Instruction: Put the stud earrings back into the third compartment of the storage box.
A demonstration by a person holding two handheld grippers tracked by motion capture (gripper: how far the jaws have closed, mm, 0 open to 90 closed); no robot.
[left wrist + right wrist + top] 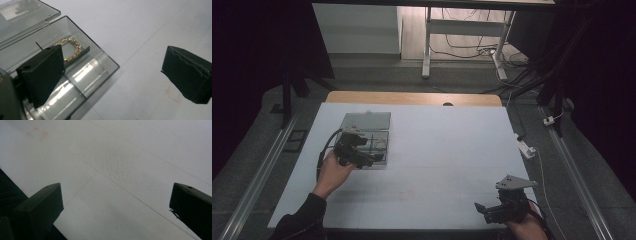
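Gold chain (72, 48), one, in one clear box (100, 65); both grippers' fingers spread apart, empty.

Your desk (120, 170) wears a matt white, faintly pebbled sheet over a wooden edge (412, 98). The box (100, 67) looks like glossy smoky clear plastic; the chain (75, 48) inside looks like shiny gold metal. Your gripper (112, 70) pads are matt black.

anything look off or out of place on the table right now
Nothing stands out. The clear box lies open and flat with its lid folded back, a gold chain resting inside. The left gripper is over it, jaws apart; the right gripper is open over bare table.
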